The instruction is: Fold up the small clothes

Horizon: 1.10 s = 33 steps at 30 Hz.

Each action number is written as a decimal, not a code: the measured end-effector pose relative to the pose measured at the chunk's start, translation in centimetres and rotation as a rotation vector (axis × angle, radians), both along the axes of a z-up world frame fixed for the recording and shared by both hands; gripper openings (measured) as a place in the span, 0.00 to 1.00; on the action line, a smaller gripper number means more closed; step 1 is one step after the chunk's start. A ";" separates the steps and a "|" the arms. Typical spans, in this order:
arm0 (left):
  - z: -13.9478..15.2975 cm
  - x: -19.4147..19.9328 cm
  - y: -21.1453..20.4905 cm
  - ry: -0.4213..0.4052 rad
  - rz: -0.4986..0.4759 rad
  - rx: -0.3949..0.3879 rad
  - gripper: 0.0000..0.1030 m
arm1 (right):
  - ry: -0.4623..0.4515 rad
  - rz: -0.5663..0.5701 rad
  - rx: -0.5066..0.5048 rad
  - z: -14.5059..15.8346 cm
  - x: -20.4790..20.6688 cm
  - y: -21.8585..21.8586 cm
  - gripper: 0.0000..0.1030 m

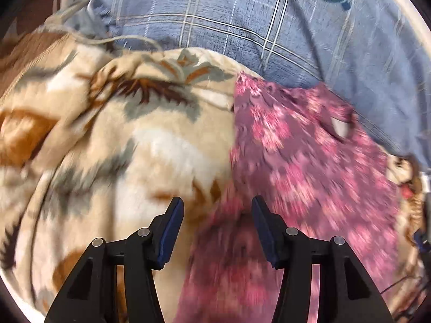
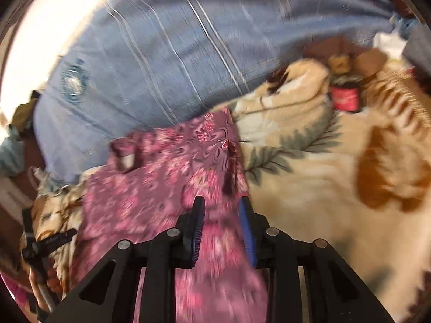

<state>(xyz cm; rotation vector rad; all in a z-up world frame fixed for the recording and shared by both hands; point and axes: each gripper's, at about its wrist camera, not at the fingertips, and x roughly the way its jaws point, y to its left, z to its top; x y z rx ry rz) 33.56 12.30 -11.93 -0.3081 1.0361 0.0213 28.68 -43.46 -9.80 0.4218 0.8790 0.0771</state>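
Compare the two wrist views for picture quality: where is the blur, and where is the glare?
Left wrist view: motion blur smears the pink floral garment and the beige patterned fleece blanket, while the blue plaid pillow stays fairly crisp. Right wrist view: blur throughout, strongest on that pillow, with washed-out white glare along the upper-left edge; fisheye curvature bends both pictures.

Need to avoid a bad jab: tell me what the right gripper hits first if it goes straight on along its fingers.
Most likely the pink floral garment: it fills the gap ahead of the right gripper, whose jaws stand apart with nothing pinched. The patterned blanket lies just right of that line. Blur makes depth uncertain.
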 end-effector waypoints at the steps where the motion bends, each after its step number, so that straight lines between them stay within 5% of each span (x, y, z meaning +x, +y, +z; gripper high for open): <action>1: 0.4 -1.3 0.4 0.004 -0.009 -0.006 0.52 | 0.003 0.009 0.008 0.4 -1.2 0.0 0.40; 4: 1.7 -5.9 1.6 0.032 -0.050 -0.012 0.52 | 0.037 0.030 0.026 0.4 -7.0 -1.2 0.51; 11: 0.4 -14.9 2.5 0.177 -0.138 -0.115 0.53 | 0.125 0.067 0.136 -4.1 -16.4 -1.3 0.51; 14: -1.5 -17.3 2.3 0.252 -0.159 -0.158 0.53 | 0.143 0.068 0.163 -5.4 -17.7 -1.2 0.51; 19: -2.6 -20.0 0.1 0.280 -0.242 0.004 0.53 | 0.144 0.107 0.184 -6.0 -18.6 -0.4 0.51; 23: -2.6 -21.7 -1.5 0.293 -0.306 0.022 0.55 | 0.155 0.142 0.195 -6.3 -19.0 0.0 0.52; 29: -6.2 -20.9 -0.9 0.437 -0.266 -0.071 0.55 | 0.175 0.215 0.175 -6.9 -19.8 1.3 0.51; 33: -7.8 -19.8 0.0 0.452 -0.224 -0.165 0.53 | 0.193 0.234 0.087 -7.2 -19.8 1.9 0.49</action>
